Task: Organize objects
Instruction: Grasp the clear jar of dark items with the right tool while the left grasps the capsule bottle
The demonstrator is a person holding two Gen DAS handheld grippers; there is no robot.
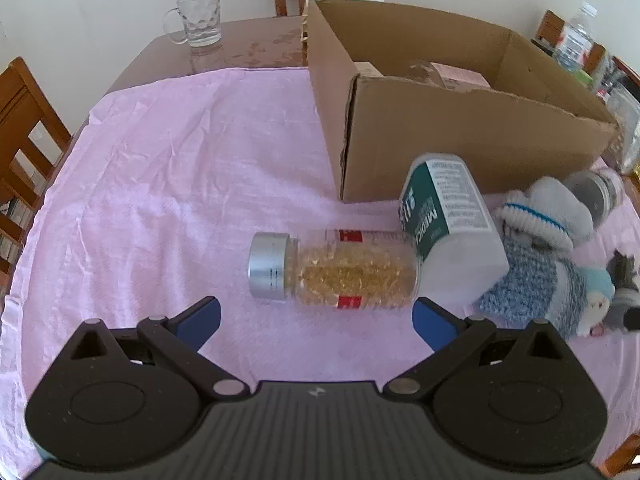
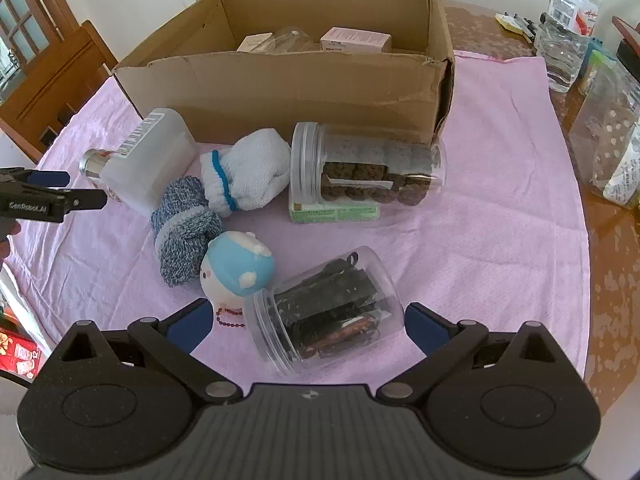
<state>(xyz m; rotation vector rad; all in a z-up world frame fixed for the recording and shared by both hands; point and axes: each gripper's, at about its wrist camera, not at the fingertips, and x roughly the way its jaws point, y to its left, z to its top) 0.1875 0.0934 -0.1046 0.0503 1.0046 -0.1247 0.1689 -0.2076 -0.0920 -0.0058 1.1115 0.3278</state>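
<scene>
Fingers (image 1: 434,322) on both grippers spread wide, holding nothing.
Left gripper (image 1: 316,320) faces capsule bottle (image 1: 334,272); right gripper (image 2: 306,326) straddles clear jar (image 2: 324,312), lower centre.

You have a capsule bottle (image 1: 336,272) with a silver cap lying on its side, touching a tipped white bottle (image 1: 448,216). Two clear jars (image 2: 364,168) (image 2: 324,312) lie sideways beside rolled socks (image 2: 244,174).

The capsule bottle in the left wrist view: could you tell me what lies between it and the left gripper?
Only bare pink cloth lies between the capsule bottle and the open left gripper; the left wrist view shows it.
</scene>
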